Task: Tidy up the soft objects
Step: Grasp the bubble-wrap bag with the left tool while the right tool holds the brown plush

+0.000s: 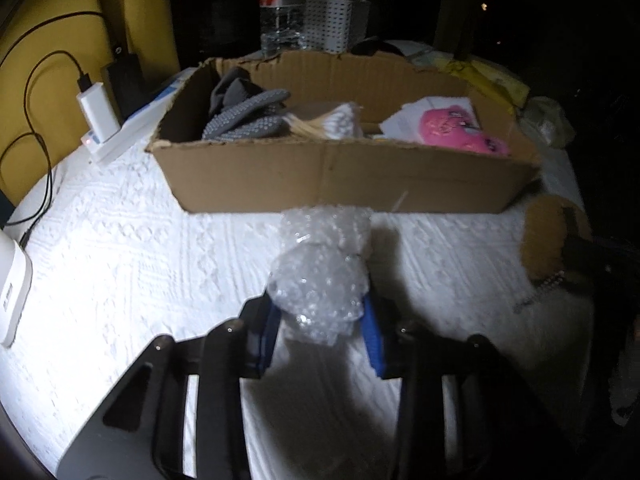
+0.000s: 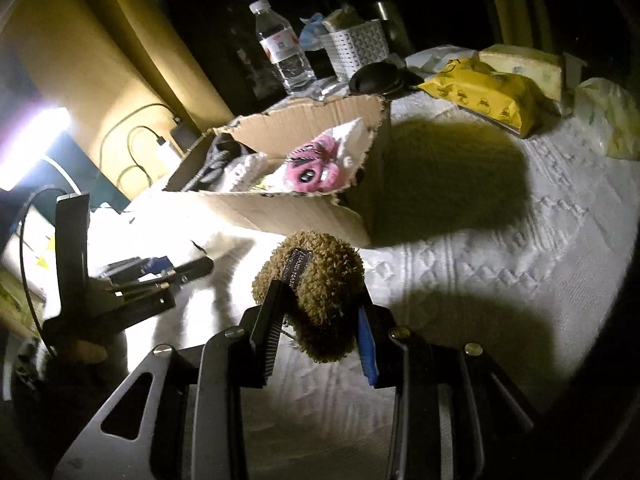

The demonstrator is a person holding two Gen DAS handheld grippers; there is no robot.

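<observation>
Surface: white textured cloth (image 1: 120,240) covering the table, brightly lit.
Wall: yellow panel (image 1: 52,40) at left.
Light: glowing bar lamp (image 2: 34,148) at far left; hard shadows on the cloth.
Beyond: darkness behind the table.

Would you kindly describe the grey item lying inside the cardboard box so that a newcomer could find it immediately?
Start at the open cardboard box on the white bedspread. Look into its left end, where the grey gloves lie bunched beside a bundle of cotton swabs. Unlike the pink fluffy item at the right end, they are dark grey with rows of small pale grip dots.
</observation>
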